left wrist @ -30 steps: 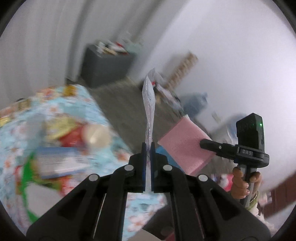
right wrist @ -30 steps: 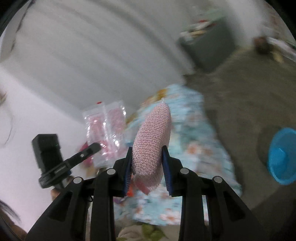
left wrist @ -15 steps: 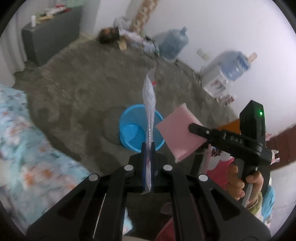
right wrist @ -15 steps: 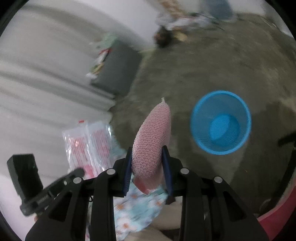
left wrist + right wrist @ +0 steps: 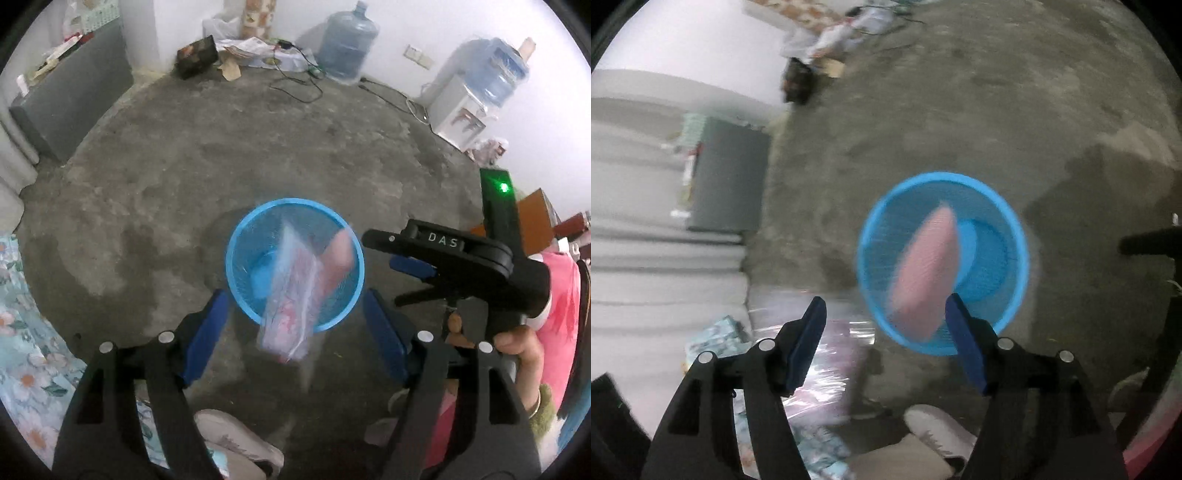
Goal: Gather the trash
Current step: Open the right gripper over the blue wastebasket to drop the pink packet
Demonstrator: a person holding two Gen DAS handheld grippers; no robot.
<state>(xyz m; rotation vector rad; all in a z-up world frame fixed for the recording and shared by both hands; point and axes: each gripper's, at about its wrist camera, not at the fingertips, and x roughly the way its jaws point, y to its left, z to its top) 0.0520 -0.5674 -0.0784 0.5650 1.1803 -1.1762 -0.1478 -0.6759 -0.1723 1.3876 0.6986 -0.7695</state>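
A blue mesh bin [image 5: 236, 258] stands on the grey floor, straight below both grippers. My left gripper [image 5: 295, 314] is opening, and a clear plastic wrapper [image 5: 291, 295] with red print falls free between its jaws, blurred, over the bin's near rim. My right gripper [image 5: 884, 314] is opening too. The pink net sponge [image 5: 929, 266] drops loose above the bin [image 5: 1012, 236], close to the right finger but no longer pinched. In the left wrist view the right gripper [image 5: 413, 254] shows at the right, with the pink sponge [image 5: 340, 251] blurred beside the wrapper.
A flowered cloth [image 5: 22, 362] covers a surface at the lower left. A grey cabinet [image 5: 70, 99] stands far left, water jugs [image 5: 349, 40] and a dispenser [image 5: 461, 114] along the far wall. Cables [image 5: 295, 85] lie on the floor. A shoe [image 5: 236, 439] is right below.
Both grippers swung from the flowered table to above the blue bin and tilted down. Both opened: the wrapper left the left jaws and the pink sponge left the right jaws, both falling.
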